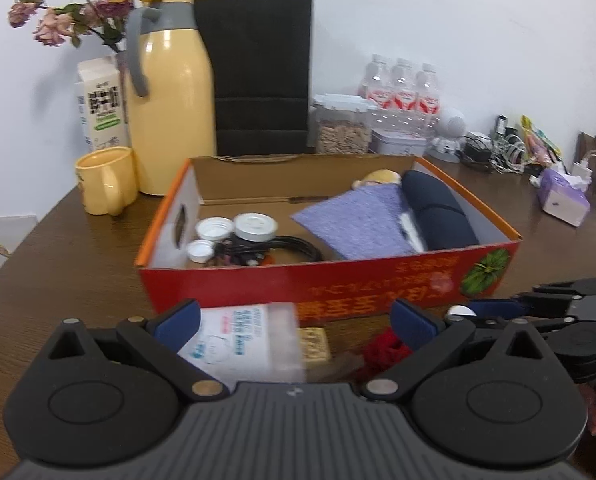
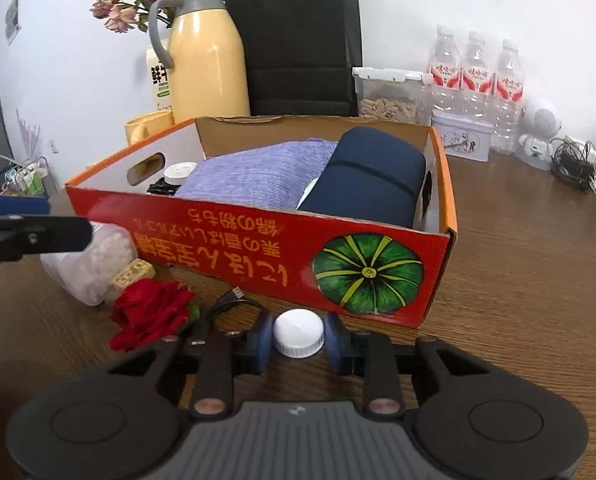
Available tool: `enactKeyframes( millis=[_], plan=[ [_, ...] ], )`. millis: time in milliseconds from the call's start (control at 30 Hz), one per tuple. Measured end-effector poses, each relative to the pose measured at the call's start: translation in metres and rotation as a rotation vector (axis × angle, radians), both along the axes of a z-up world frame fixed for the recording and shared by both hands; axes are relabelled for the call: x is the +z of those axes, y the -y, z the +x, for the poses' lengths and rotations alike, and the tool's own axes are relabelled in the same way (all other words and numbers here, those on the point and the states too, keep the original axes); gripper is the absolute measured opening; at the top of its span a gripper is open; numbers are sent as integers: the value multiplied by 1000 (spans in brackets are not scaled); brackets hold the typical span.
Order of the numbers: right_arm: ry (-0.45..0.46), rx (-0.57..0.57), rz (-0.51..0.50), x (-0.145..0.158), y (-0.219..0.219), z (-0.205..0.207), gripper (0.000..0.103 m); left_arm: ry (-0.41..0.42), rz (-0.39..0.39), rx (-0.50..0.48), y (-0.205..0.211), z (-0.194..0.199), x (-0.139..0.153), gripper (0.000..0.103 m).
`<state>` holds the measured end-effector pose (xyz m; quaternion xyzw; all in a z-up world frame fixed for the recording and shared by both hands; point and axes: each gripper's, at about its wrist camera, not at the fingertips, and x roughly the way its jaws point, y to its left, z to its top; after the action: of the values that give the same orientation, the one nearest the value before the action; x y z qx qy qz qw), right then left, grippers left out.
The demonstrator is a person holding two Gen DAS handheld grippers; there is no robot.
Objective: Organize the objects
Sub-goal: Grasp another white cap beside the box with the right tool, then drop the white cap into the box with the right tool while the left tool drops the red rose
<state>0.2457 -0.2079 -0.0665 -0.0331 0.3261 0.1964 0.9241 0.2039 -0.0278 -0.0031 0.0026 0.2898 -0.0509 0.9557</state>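
Your right claw [image 2: 299, 339] clamps the white bottle cap [image 2: 299, 338] on the table [image 2: 518, 300]; your left claw [image 1: 296, 322] gapes. Box [image 2: 258, 240] partly filled; rose [image 2: 154, 312], packet [image 1: 238, 340], cable [image 2: 234, 302] remain outside.

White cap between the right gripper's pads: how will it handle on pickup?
The white cap is likely rigid plastic, so it should keep its shape under the pads. It looks small and hollow, so probably very light. Its ribbed rim should help grip, but the round side gives narrow contact; it could pivot or pop out. If dropped on edge on the table, it may roll.
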Motion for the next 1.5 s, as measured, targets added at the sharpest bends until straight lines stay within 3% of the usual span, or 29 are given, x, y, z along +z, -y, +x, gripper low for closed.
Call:
enactKeyframes(
  millis=[267,333,433,533,700,833,1067,1267,1500],
  plan=[
    [90,-69,25,9,16,-15,27,-19,-11,-97,29,-3,-7,102],
    [105,-93,29,11,22,-19,27,-31,-11,-119,36,-2,-10,89],
    [115,-111,43,12,30,-24,27,-52,-18,-138,45,0,-15,77],
    [116,-113,47,11,33,-26,27,-77,-24,-144,51,3,-22,72],
    [121,-97,40,11,31,-29,27,-119,-36,-143,54,8,-33,49],
    [126,-89,38,11,28,-31,27,-98,-54,-146,51,5,-32,32],
    [150,-74,37,12,25,-37,27,-59,-62,-158,46,-4,-21,28],
    [180,-62,46,20,23,-44,27,26,-74,-144,33,-10,2,28],
    [252,-38,55,48,9,-37,27,150,-74,-79,9,0,36,28]
  ],
)
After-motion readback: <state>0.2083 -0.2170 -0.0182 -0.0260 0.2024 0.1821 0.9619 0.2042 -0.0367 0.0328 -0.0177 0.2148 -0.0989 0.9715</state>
